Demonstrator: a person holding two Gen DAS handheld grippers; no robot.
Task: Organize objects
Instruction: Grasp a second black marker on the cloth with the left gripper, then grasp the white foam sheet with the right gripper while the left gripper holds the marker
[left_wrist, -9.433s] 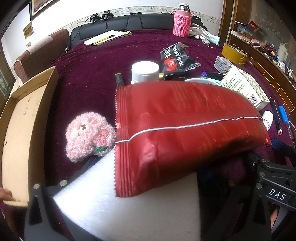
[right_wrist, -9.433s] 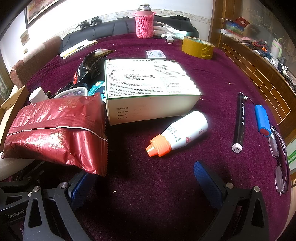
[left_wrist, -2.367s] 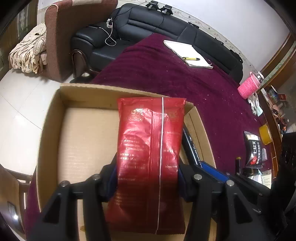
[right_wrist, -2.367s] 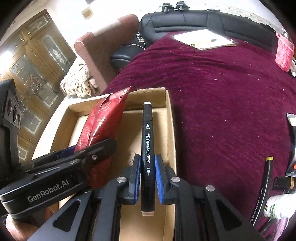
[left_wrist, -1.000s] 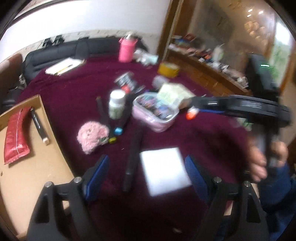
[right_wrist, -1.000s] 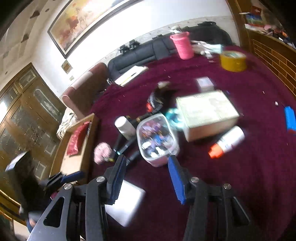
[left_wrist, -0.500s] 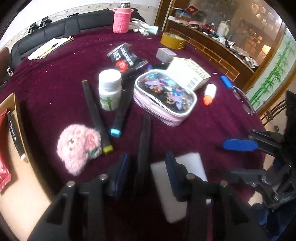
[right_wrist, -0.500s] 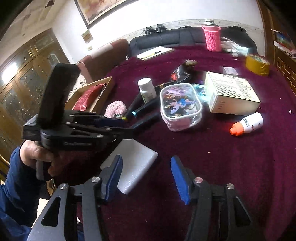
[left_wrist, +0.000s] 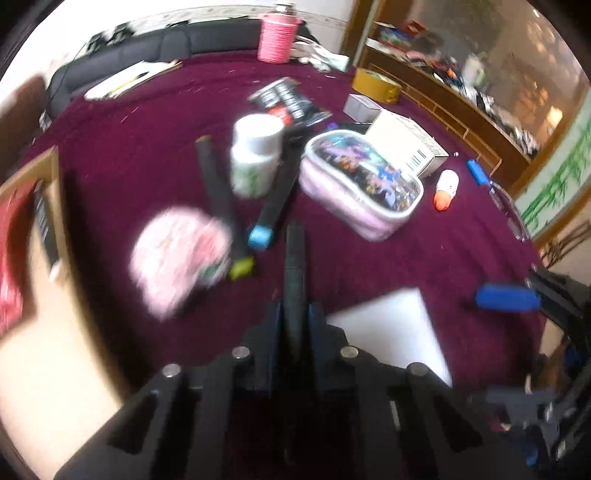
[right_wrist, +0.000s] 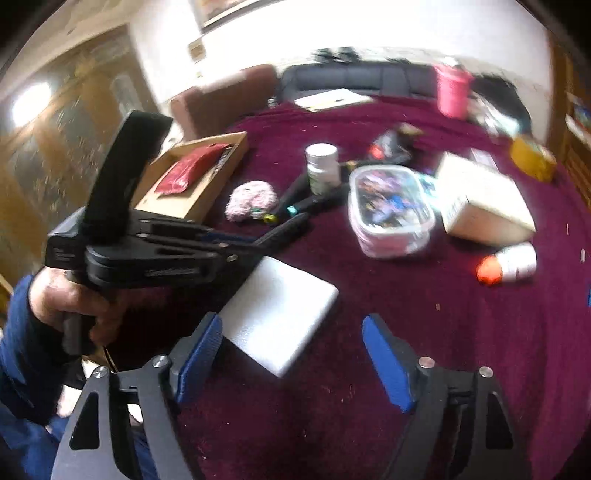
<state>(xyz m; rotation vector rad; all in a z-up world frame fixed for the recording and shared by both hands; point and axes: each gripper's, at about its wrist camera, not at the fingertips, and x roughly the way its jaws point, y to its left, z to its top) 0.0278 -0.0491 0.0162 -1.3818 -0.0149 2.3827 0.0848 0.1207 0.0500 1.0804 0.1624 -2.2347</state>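
Left wrist view: I am now clamping my left gripper (left_wrist: 294, 314) on a long dark marker pen (left_wrist: 294, 258), the blue pads pressed against its barrel; half a second ago these fingers were only closing around it, so the grasp is newly made. The pen's far end is pointing at the cluster of two other dark markers with blue and yellow caps (left_wrist: 258, 206) beside the fluffy pink plush toy (left_wrist: 177, 254) and the white screw-cap pill bottle (left_wrist: 255, 158). The flat white foam block (left_wrist: 391, 328) is lying just right of my fingers on the maroon tablecloth (left_wrist: 140, 147). The open brown cardboard box (left_wrist: 44, 332), at the left, is already holding the red foil packet (left_wrist: 11, 258) and a black marker (left_wrist: 44, 225). The picture is blurred, so I judge I am starting to lift.

Right wrist view: my right gripper (right_wrist: 291, 354) is hanging with fingers wide apart, holding nothing, above the white foam block (right_wrist: 277, 310). The left gripper (right_wrist: 236, 243) is crossing in front, the pen tip (right_wrist: 295, 221) protruding. Meaning: a third item is heading for the box (right_wrist: 199, 206); the foam looks like my right tool's likely next pick.
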